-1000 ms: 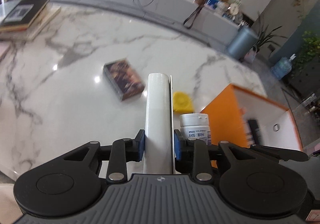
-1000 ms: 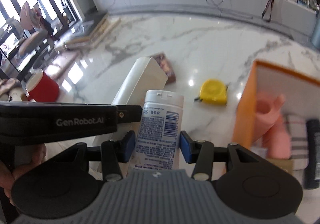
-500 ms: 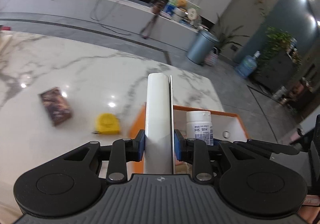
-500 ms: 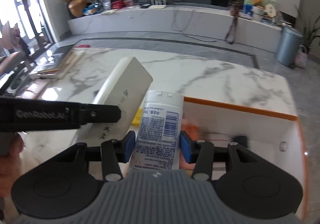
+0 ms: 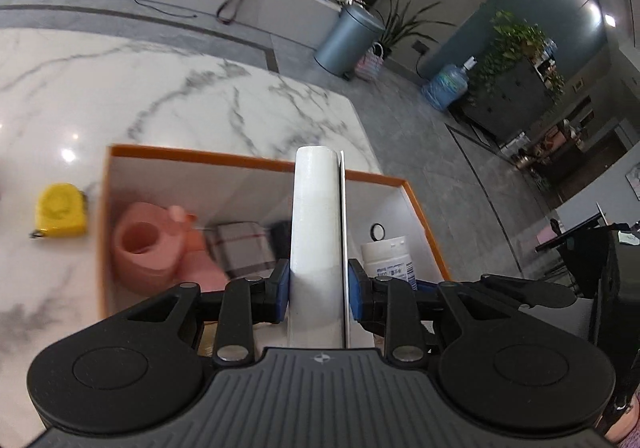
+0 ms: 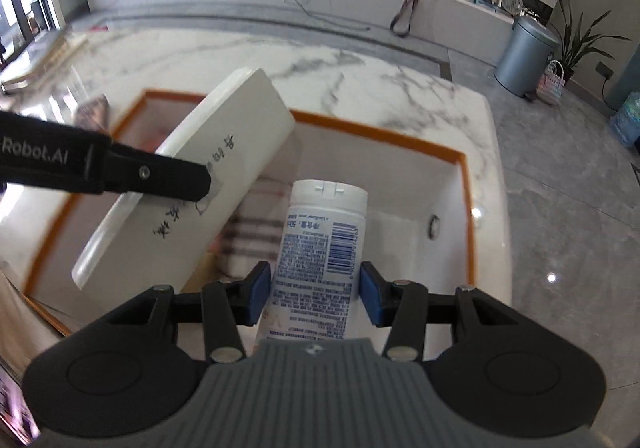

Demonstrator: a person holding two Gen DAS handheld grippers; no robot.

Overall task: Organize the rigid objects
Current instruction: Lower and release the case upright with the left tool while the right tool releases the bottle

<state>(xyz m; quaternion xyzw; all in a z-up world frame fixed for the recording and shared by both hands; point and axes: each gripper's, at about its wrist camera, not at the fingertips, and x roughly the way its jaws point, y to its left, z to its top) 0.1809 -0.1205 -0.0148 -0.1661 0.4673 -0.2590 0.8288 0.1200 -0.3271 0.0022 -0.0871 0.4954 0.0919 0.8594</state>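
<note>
**Two loads poised over the orange box**

The left gripper (image 5: 316, 284) is clenched on a flat white case (image 5: 318, 232), held edge-on above the orange-rimmed box (image 5: 256, 164). The right gripper (image 6: 316, 288) grasps a white pill bottle (image 6: 322, 232) by its labelled body, cap forward, also above the box's open white interior. Already inside lie a pink cup-like piece (image 5: 148, 248), a plaid item (image 5: 240, 244) and something dark I cannot identify. A yellow tape measure (image 5: 60, 210) waits on the marble tabletop (image 5: 160, 96), outside the box's left wall.

Risks, as I judge them: the case and bottle sit close together, so lowering both at once could knock them against each other. Released from this height, the bottle may bounce or roll onto the pink piece. The long case, angled, could catch the orange rim and tip out.
</note>
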